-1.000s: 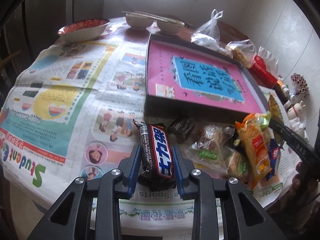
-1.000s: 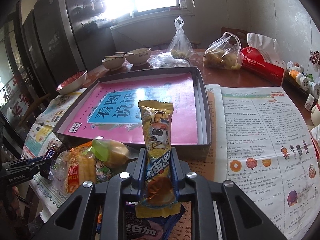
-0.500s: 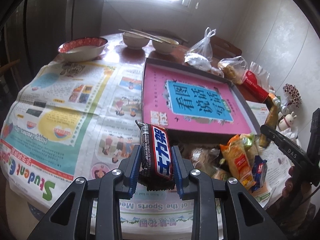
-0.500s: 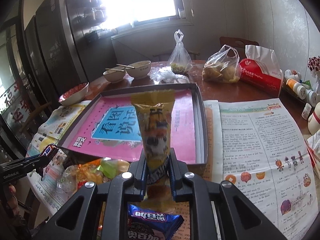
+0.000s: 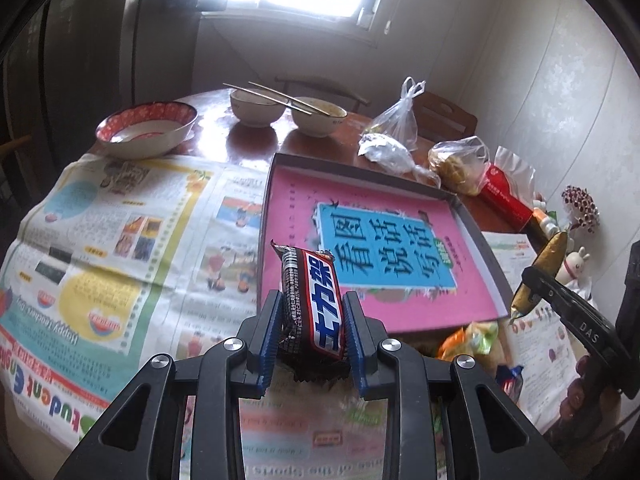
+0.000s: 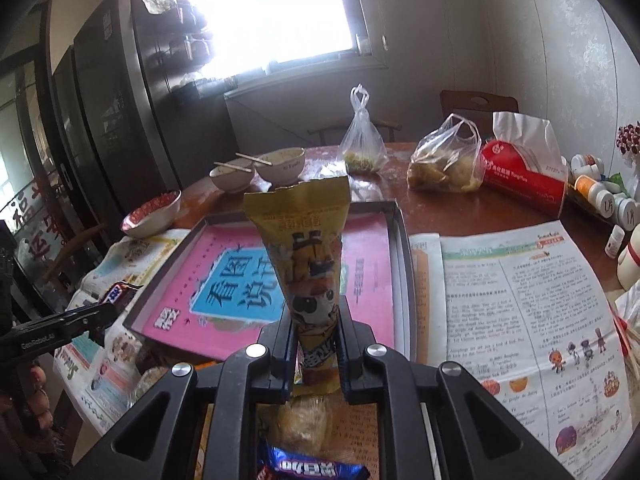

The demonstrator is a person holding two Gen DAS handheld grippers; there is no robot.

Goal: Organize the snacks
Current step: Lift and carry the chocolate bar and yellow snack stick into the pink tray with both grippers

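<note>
My left gripper (image 5: 312,312) is shut on a dark chocolate bar (image 5: 310,300) with a red, white and blue label, held above the newspaper. My right gripper (image 6: 316,336) is shut on a tall yellow snack packet (image 6: 306,248), which stands upright over the near edge of the tray. The shallow dark tray (image 5: 472,232) (image 6: 402,264) has a pink and blue printed sheet on its floor and no snacks in it. In the left wrist view the right gripper (image 5: 532,284) shows at the right with the yellow packet (image 5: 548,256). Loose snacks (image 5: 472,340) lie in front of the tray.
Newspaper (image 5: 120,232) covers the near table. A red-patterned bowl (image 5: 148,130), two bowls with chopsticks (image 5: 288,110), tied plastic bags (image 6: 362,140), a red tissue pack (image 6: 524,176) and small bottles (image 6: 600,192) stand behind and right of the tray. A blue wrapped snack (image 6: 312,468) lies below my right gripper.
Both grippers have risen with their snacks and tilted up, so more of the room shows. The snack pile has dropped lower in both views.
</note>
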